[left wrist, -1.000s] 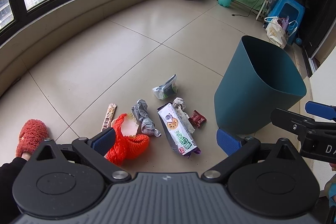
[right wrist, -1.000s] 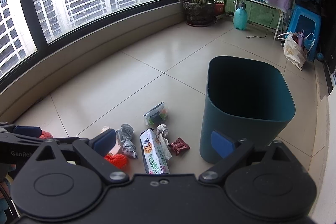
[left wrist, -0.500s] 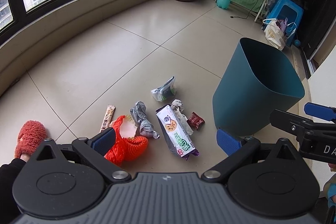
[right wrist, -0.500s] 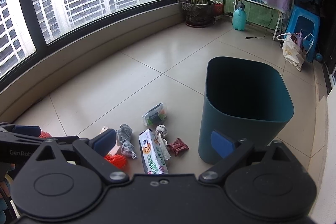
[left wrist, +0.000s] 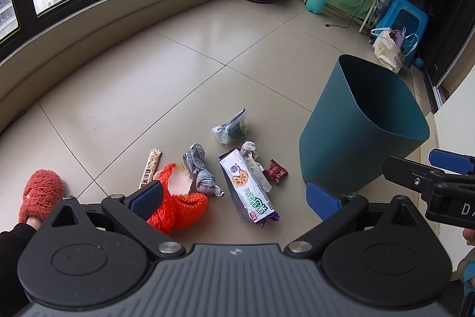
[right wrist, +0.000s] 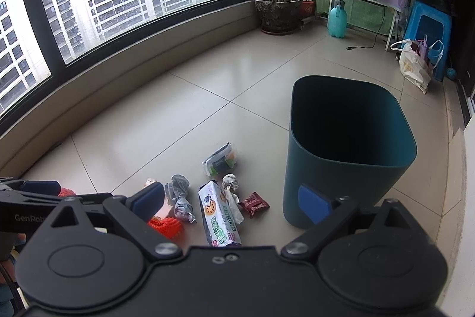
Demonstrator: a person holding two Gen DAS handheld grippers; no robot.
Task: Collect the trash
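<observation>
We hold the left gripper (left wrist: 234,198) above the floor (left wrist: 166,79) with its jaws spread wide and nothing between them. The right gripper (right wrist: 231,204) is also spread wide and empty, and it hangs to the right of the left one, near the bin (right wrist: 350,168).

The bin is dark teal and stands upright on the tiles, and we cannot see anything inside it. The trash lies in a loose group on the floor just left of the bin. Nearest to the bin is a small red wrapper (left wrist: 275,170). Beside it lies a long biscuit pack (left wrist: 248,189) with a crumpled white tissue (left wrist: 252,159) touching its right edge. Further left is a twisted grey wrapper (left wrist: 200,171), then an orange net (left wrist: 178,204) that partly lies under the left finger of the left gripper in that view. A thin brown stick pack (left wrist: 150,167) lies left of the net. A small white and green pouch (left wrist: 230,130) lies behind the others, a little apart.

At the far left we see a red fluffy slipper (left wrist: 40,193) on a foot.
</observation>
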